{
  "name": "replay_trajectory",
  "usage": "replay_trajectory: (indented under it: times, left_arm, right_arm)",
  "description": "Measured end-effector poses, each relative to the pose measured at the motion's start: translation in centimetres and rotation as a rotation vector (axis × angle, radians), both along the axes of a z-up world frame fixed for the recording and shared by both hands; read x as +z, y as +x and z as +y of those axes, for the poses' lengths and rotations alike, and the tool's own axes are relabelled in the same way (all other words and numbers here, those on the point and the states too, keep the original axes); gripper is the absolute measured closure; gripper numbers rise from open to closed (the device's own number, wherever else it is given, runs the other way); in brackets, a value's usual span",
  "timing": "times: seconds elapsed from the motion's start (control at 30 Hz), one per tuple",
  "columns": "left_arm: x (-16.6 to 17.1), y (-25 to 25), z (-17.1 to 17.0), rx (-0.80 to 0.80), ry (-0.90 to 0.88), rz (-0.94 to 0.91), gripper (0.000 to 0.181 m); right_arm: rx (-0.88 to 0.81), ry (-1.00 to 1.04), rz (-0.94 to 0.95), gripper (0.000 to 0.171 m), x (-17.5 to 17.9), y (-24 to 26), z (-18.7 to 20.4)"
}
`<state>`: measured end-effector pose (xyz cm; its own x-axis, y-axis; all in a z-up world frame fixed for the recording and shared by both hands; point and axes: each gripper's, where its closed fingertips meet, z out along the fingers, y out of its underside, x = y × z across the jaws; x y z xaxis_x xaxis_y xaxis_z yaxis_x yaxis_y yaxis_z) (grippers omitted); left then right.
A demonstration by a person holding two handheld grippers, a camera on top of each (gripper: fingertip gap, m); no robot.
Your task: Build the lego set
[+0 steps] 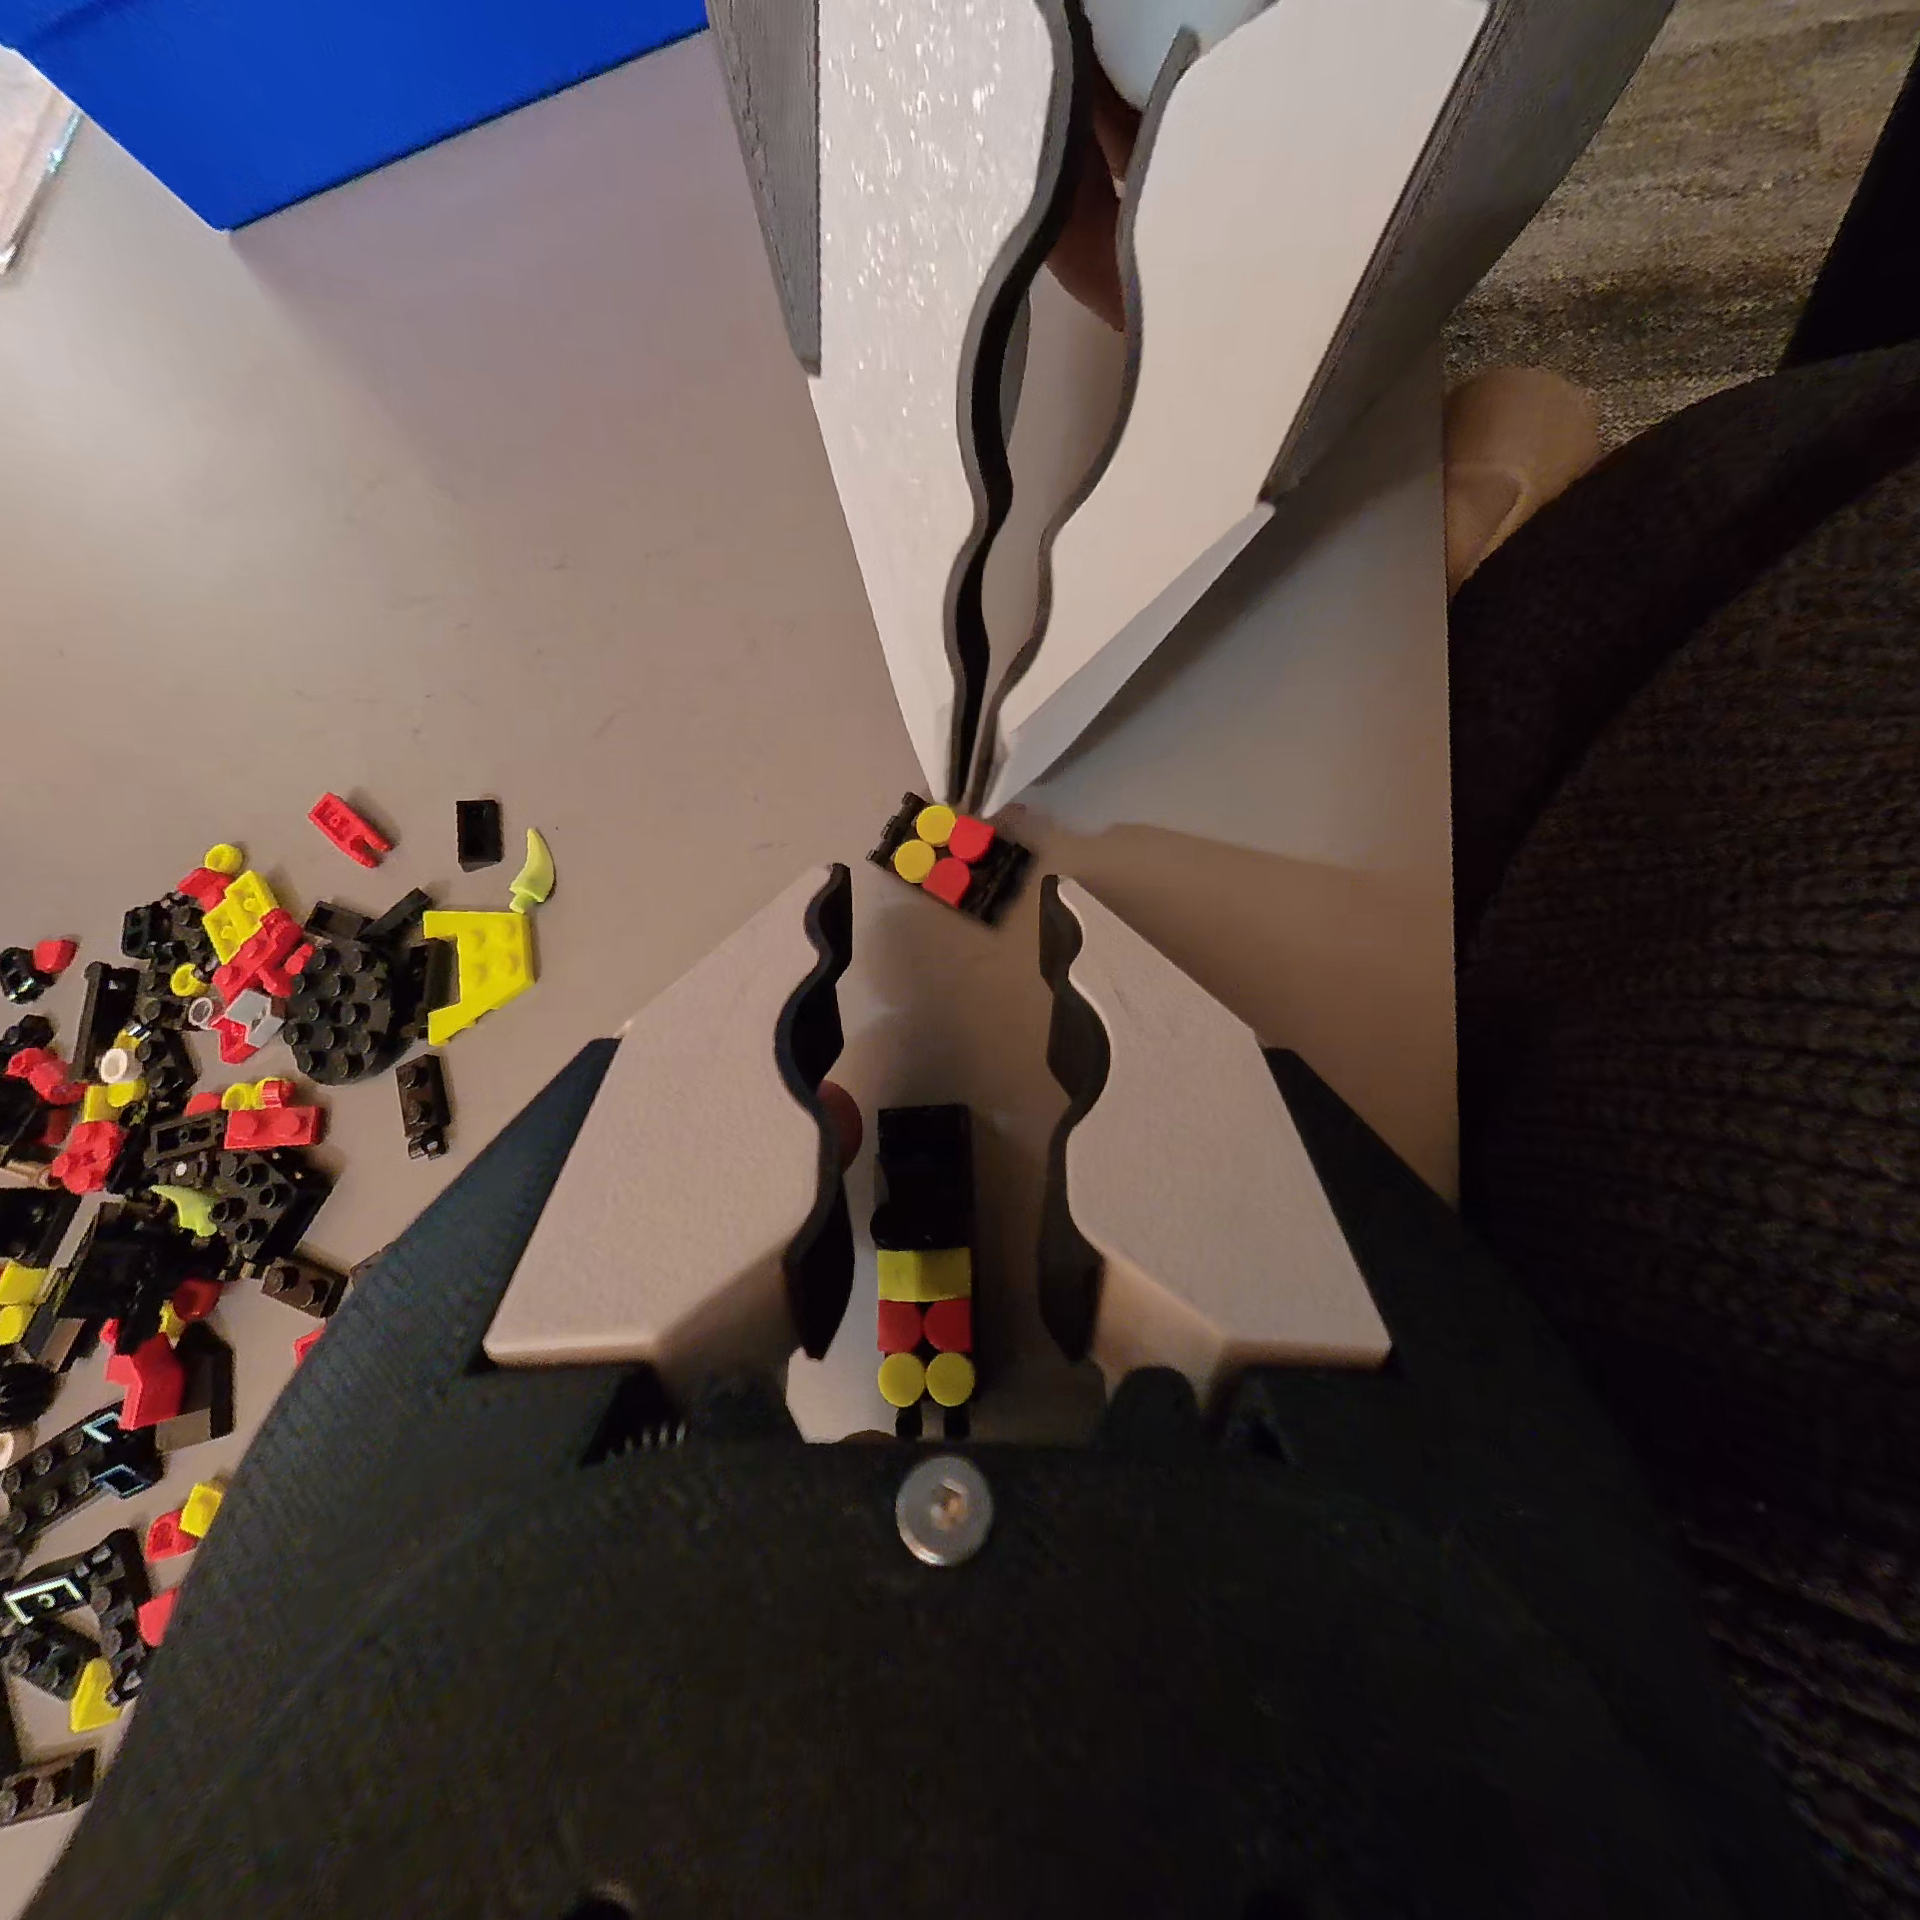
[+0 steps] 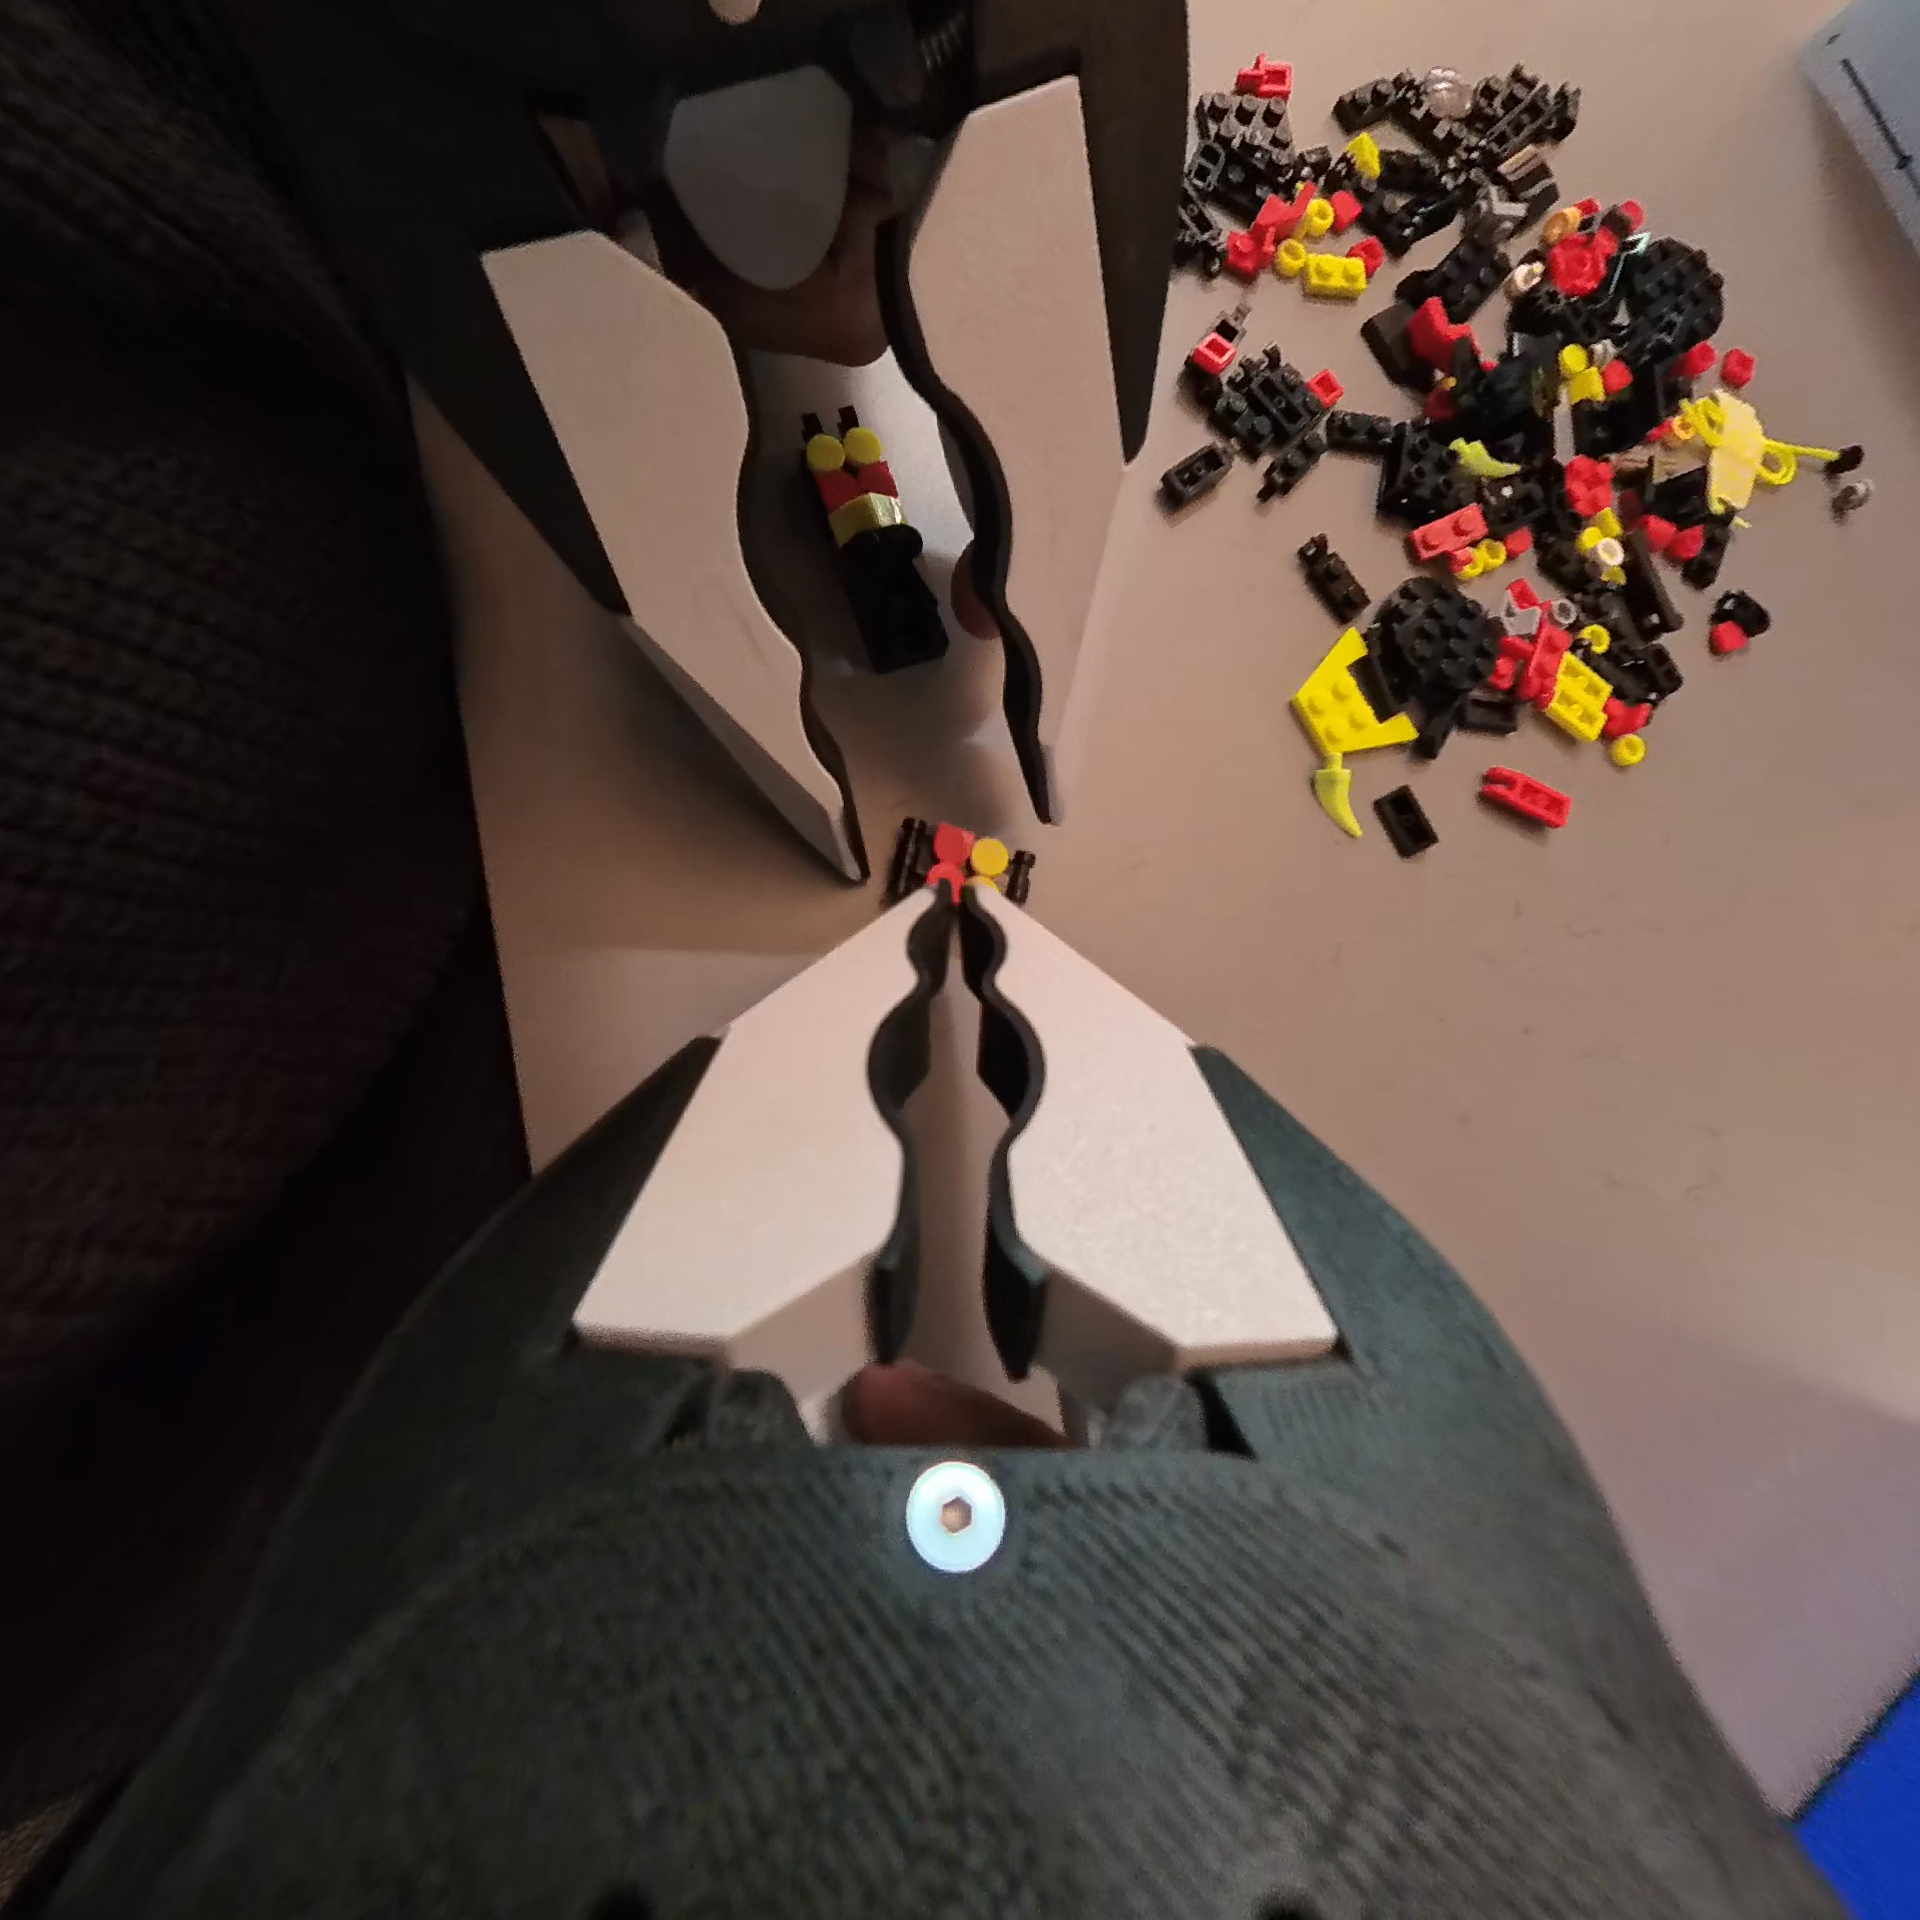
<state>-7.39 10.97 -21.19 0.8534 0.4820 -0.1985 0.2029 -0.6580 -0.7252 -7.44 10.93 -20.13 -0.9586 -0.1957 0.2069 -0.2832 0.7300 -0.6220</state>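
A small black assembly (image 1: 951, 857) topped with red and yellow round studs lies on the table near its edge; it also shows in the right wrist view (image 2: 961, 862). My right gripper (image 2: 951, 904) is shut, its tips pinching that assembly's near edge; it comes in from the top of the left wrist view (image 1: 971, 795). My left gripper (image 1: 940, 888) is open and empty, facing the right one, its tips just short of the small assembly. A longer black, yellow and red assembly (image 1: 925, 1247) lies loose on the table between the left fingers, also seen in the right wrist view (image 2: 868, 540).
A pile of loose black, red and yellow bricks (image 1: 156, 1143) lies to one side (image 2: 1507, 416), with a yellow wedge plate (image 1: 478, 966) at its rim. A blue box (image 1: 312, 94) stands at the back. A person's dark clothing (image 1: 1714, 1039) borders the table edge.
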Motion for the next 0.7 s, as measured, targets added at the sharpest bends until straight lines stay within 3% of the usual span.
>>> replay_trajectory:
  times: [0.53,0.7]
  left_arm:
    - [-0.03,0.03,0.02,-0.002,0.001,-0.005,0.148]
    - [-0.11,0.15,0.08,-0.010,-0.005,-0.006,0.157]
  right_arm:
    - [-0.006,0.014,-0.033,0.171,-0.45,0.22,-0.42]
    - [-0.027,0.014,-0.067,0.171,-0.45,0.17,-0.42]
